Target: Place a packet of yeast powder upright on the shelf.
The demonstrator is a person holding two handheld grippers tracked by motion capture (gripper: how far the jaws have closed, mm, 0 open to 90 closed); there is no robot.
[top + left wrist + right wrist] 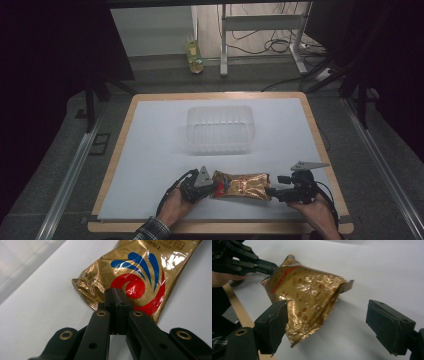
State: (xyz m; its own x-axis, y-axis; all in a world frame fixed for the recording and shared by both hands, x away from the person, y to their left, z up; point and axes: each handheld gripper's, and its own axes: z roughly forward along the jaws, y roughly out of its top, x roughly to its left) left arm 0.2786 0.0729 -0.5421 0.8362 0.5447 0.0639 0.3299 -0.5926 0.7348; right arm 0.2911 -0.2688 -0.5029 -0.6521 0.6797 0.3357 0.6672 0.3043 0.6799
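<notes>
Left gripper [214, 188]: jaws clenched tight on the left end of the gold foil packet [242, 185], the pinch falling at the packet's edge beside its red and blue swirl, as the left gripper view confirms [115, 293]. The packet lies on the white sheet [150, 150] near the front edge of the table [117, 150], between the two grippers, well short of the clear plastic container [220, 128] behind it. Right gripper [274, 192]: jaws released and standing wide; in its own view the packet's crumpled right end [309, 302] sits between them, close against one pad, the other pad well apart.
</notes>
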